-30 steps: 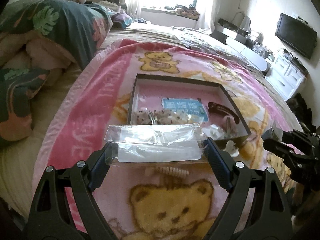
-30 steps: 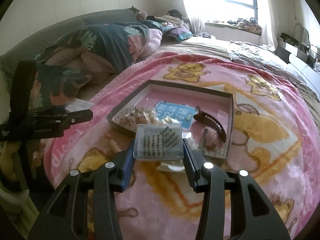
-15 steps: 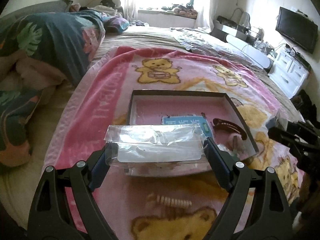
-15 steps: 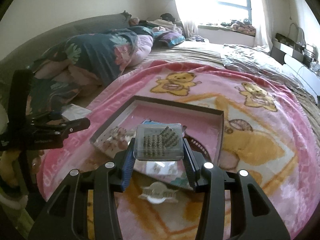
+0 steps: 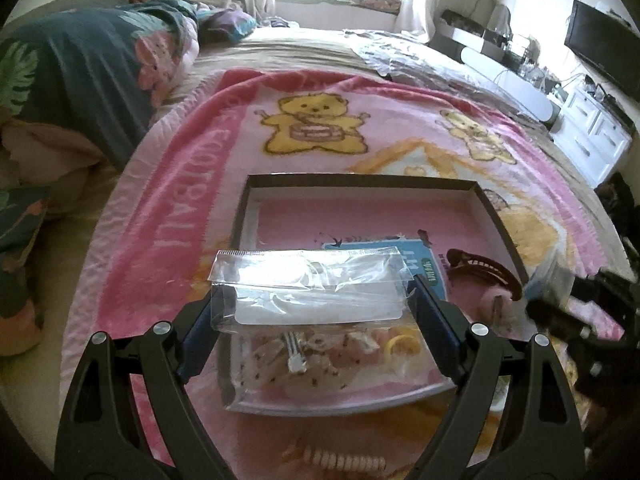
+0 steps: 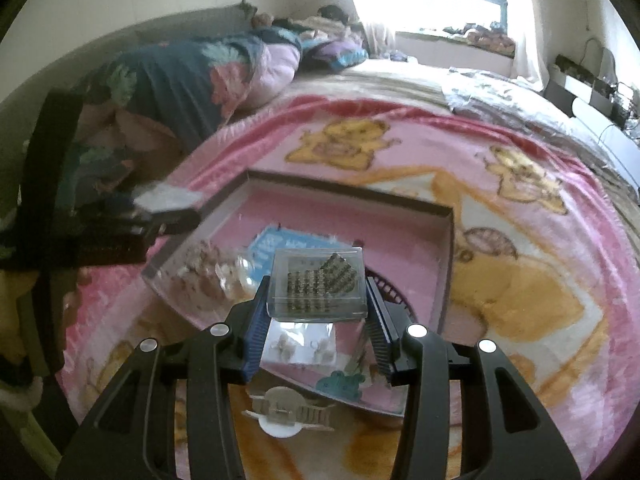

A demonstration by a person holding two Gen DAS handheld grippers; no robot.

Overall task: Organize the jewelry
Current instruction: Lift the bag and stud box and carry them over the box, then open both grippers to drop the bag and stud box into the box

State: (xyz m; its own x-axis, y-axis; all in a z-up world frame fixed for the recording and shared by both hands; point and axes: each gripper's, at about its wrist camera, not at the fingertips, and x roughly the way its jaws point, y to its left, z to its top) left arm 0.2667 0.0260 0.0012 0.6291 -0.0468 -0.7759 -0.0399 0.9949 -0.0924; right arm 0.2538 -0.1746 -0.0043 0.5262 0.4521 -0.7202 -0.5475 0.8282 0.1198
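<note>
A shallow dark-rimmed box with a pink floor [image 5: 498, 220] [image 6: 447, 240] lies on the bear blanket. My left gripper [image 5: 316, 300] is shut on a clear plastic bag [image 5: 312, 280], held above the box's near left part. My right gripper [image 6: 318, 296] is shut on a small clear case of dark studs [image 6: 318, 284], held over the box's near side. Inside lie a blue card [image 5: 424, 264] [image 6: 266, 244], a dark brown hair clip [image 5: 484, 272], pale floral pieces [image 5: 320, 356] and a yellow ring [image 5: 394, 344].
A beige spiral hair tie [image 5: 344, 462] lies on the blanket in front of the box, and a beige hair clip on a white disc [image 6: 286, 414] lies near its front edge. Bunched quilts [image 5: 80, 80] fill the left. White drawers [image 5: 592, 136] stand at far right.
Both grippers have moved forward over the box with their loads still held; the box now sits right under them and looks larger. The spiral hair tie has dropped to the bottom of the left view.
</note>
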